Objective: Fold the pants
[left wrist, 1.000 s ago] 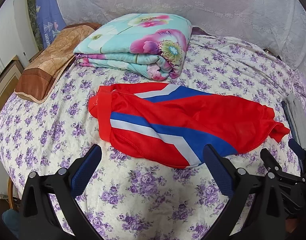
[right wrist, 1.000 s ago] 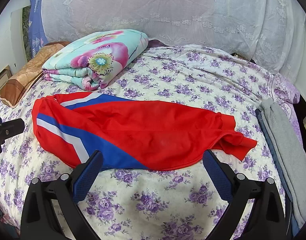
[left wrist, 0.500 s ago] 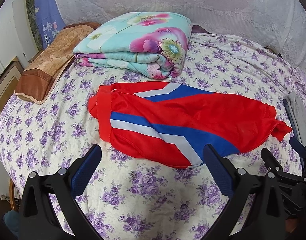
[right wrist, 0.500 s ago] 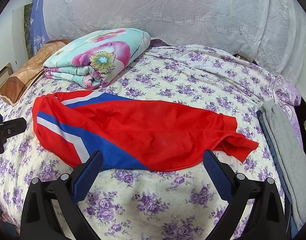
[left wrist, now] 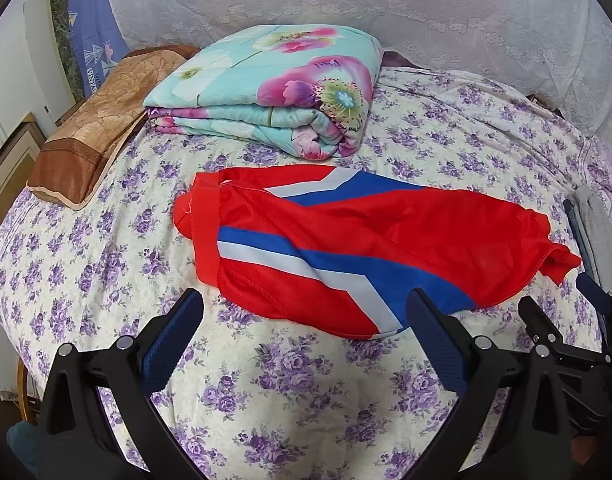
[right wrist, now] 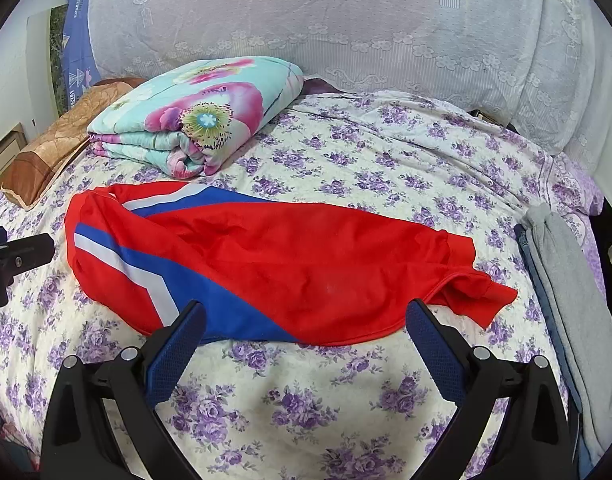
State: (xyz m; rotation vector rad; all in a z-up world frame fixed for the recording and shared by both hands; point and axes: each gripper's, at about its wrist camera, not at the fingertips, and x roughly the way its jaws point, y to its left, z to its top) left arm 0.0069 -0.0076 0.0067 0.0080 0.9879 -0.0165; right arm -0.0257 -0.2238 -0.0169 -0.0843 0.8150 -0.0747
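Pants of shiny red fabric with blue and white chevron stripes lie crumpled on the bed's cream sheet printed with purple flowers, long axis running across both views. The waistband end points toward the brown patterned pillow; the bunched cuff end points toward the folded grey and denim clothes at the bed's edge. Beyond the pants, apart from them, sits a folded turquoise quilt with pink flowers. Bare sheet stretches on the near side of the pants and beyond the cuff end. The left tool and the right tool each hover just short of the pants' near hem, blue-padded fingers spread wide, gripping nothing.
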